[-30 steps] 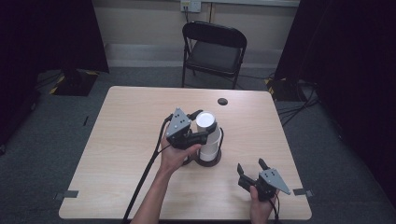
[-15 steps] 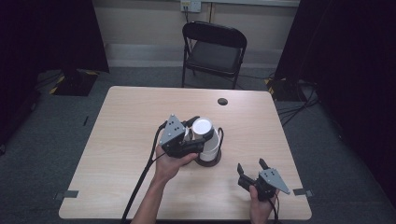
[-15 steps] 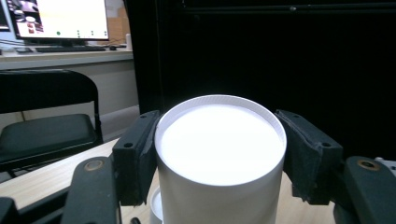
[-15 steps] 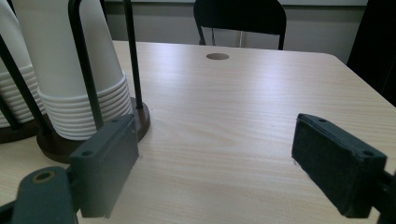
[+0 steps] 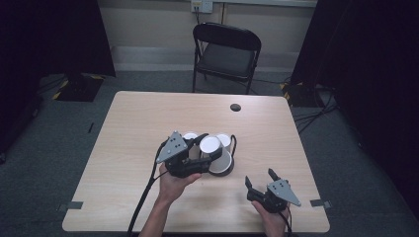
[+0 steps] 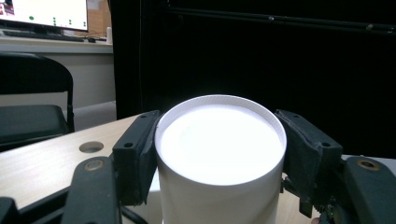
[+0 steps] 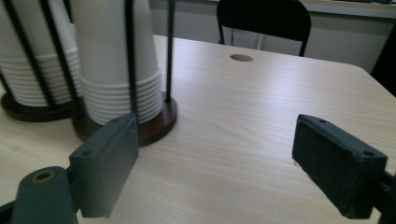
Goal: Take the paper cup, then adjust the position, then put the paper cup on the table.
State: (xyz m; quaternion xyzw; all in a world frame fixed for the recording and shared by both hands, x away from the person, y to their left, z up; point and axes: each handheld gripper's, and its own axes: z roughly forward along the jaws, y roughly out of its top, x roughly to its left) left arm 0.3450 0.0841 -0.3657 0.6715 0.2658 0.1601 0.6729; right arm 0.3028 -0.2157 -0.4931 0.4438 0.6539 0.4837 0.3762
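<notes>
A white paper cup [image 5: 210, 144], upside down, is clamped between the jaws of my left gripper [image 5: 203, 152] near the middle of the table. In the left gripper view the cup [image 6: 219, 154] sits bottom up between the two pads, and my left gripper [image 6: 217, 122] is shut on it. Under and beside it stand stacks of white cups [image 7: 116, 60] in a black wire holder on a dark round base [image 7: 156, 122]. My right gripper [image 5: 260, 178] rests near the table's front right, open, with nothing between its pads [image 7: 107, 163].
The wooden table [image 5: 148, 113] has a round cable hole [image 5: 235, 107] at the back. A black folding chair [image 5: 225, 52] stands behind the table. More cup tops [image 5: 189, 136] show left of the held cup. Bare wood lies between the right gripper and the holder.
My left gripper has shifted left and toward the person with the cup in it. The right gripper has stayed where it was.
</notes>
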